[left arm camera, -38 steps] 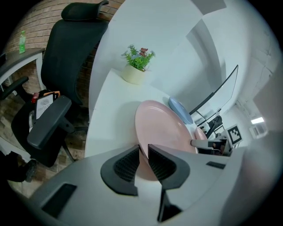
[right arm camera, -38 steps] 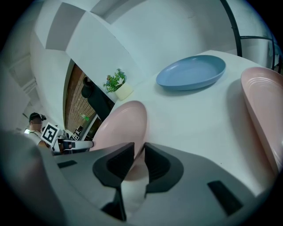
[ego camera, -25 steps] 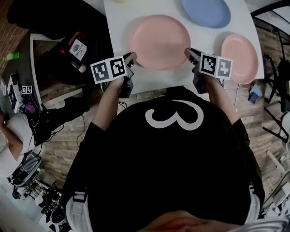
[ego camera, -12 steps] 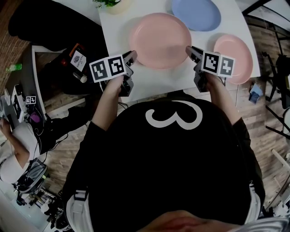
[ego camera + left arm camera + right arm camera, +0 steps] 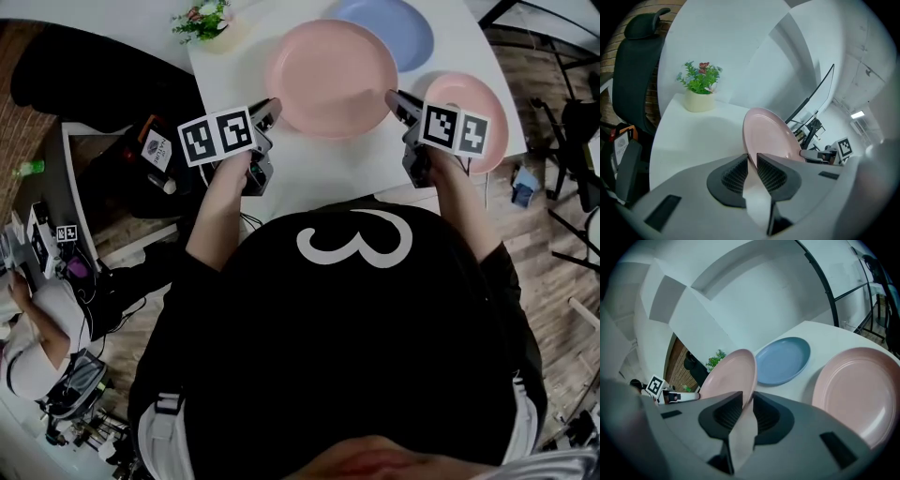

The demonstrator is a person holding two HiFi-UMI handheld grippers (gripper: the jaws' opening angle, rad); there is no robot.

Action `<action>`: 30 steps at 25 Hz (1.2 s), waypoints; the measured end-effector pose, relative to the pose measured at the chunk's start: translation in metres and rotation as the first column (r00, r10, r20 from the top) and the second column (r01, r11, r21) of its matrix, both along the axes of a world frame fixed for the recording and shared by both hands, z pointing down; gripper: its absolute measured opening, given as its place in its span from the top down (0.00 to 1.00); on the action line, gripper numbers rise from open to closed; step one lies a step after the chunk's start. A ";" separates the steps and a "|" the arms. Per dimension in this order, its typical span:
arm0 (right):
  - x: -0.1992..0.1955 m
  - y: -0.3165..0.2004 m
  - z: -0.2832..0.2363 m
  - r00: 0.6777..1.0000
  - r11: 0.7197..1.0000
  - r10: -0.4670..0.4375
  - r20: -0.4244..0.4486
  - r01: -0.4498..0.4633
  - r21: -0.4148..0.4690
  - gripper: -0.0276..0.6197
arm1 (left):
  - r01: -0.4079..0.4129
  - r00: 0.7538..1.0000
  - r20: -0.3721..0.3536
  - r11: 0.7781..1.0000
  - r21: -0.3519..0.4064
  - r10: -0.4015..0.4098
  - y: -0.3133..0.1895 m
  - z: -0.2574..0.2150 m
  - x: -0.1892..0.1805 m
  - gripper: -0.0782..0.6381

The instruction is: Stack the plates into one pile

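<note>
Large pink plate [image 5: 330, 80] pinched at both rims: left gripper [image 5: 272, 111] at its 9 o'clock, right gripper [image 5: 392, 98] at 3. Blue plate [image 5: 394, 21] lies at 1 o'clock, smaller pink plate [image 5: 469, 94] at 4.

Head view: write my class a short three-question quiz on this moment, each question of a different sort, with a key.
1. True or false: the left gripper is empty.
2. What colour is the plate farthest from the person? A. green B. blue C. yellow
3. Fill in: the small pink plate lies on the person's ___ of the big pink plate.

Key
1. False: its fingers, like those of the right gripper, are shut on the big pink plate's rim.
2. B: the blue plate.
3. right
</note>
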State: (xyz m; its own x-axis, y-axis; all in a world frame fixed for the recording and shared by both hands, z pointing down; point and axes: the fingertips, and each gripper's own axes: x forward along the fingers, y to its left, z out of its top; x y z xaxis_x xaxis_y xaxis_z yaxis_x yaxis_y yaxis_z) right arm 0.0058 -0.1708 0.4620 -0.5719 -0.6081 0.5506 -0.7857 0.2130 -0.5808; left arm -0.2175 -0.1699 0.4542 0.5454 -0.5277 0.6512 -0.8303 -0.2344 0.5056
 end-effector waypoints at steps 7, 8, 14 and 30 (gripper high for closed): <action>0.029 -0.016 -0.012 0.999 0.999 0.045 -0.009 -0.045 0.024 0.83 | -0.068 0.998 0.014 0.997 0.036 0.067 -0.028 -0.015 0.030 0.79; 0.033 -0.019 -0.014 0.999 0.998 0.051 -0.012 -0.051 0.028 0.83 | -0.074 0.997 0.014 0.996 0.040 0.073 -0.032 -0.017 0.034 0.79; 0.057 -0.034 -0.022 0.996 0.996 0.079 -0.043 -0.077 0.049 0.83 | -0.112 0.993 0.030 0.992 0.054 0.111 -0.051 -0.021 0.058 0.79; 0.103 -0.072 -0.020 0.989 0.992 0.122 -0.085 -0.118 0.049 0.83 | -0.162 0.986 0.051 0.986 0.048 0.159 -0.096 -0.010 0.106 0.79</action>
